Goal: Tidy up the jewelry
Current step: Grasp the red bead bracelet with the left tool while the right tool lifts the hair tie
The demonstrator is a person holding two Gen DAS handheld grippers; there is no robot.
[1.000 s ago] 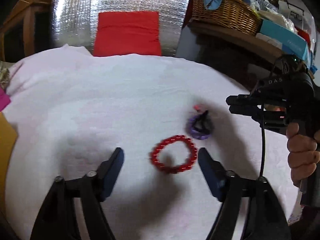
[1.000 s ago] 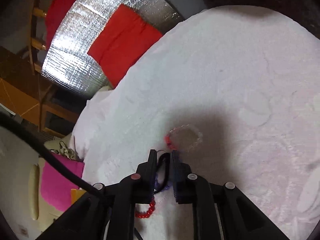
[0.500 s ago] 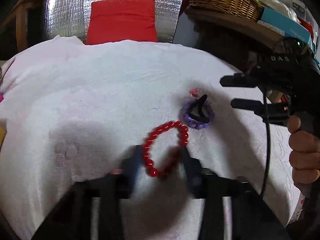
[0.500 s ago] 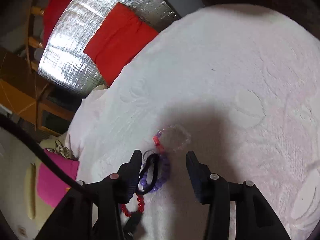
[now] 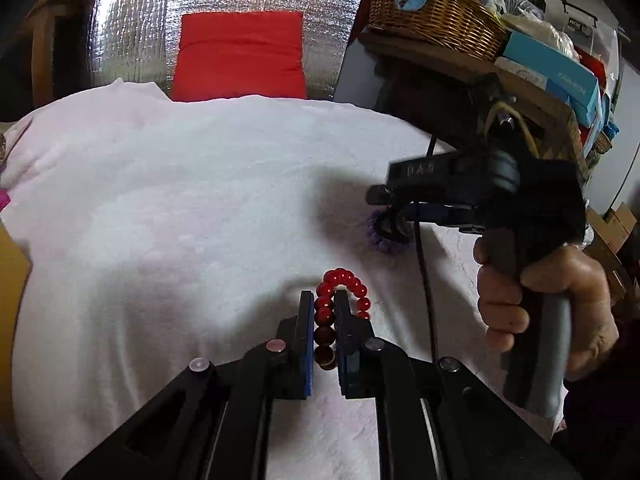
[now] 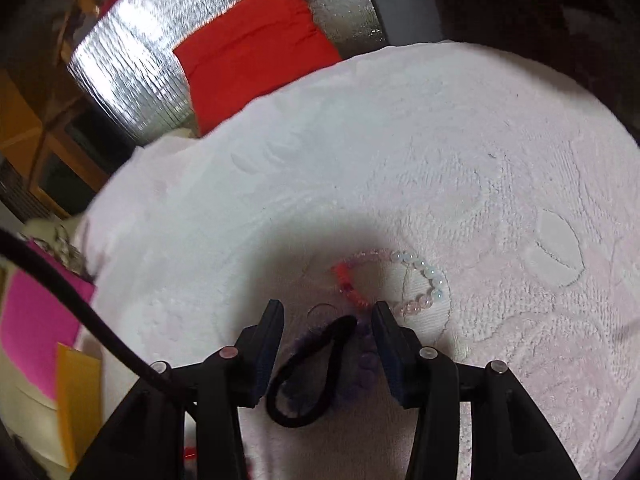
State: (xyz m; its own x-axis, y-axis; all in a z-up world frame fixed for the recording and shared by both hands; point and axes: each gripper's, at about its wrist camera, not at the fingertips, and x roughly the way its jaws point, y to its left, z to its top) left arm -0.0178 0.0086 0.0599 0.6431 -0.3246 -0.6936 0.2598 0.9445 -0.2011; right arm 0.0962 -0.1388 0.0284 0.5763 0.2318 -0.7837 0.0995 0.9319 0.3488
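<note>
Since a second ago, left claw [image 5: 324, 300] has clamped onto the red bead bracelet [image 5: 340, 304], squeezed long toward twelve o'clock. Right claw [image 6: 328, 316] is closing, pads clear of the black hair tie [image 6: 316, 364] and purple bracelet [image 6: 366, 360] between them; pale bracelet [image 6: 400, 280] lies at one o'clock on the white cloth [image 6: 360, 160].

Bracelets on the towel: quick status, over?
Left gripper shut on red bracelet. Right gripper closing around black hair tie, purple bracelet. Nothing blocking.

Bead bracelet [image 6: 400, 280] probably lies beyond hair tie [image 6: 312, 372].
</note>
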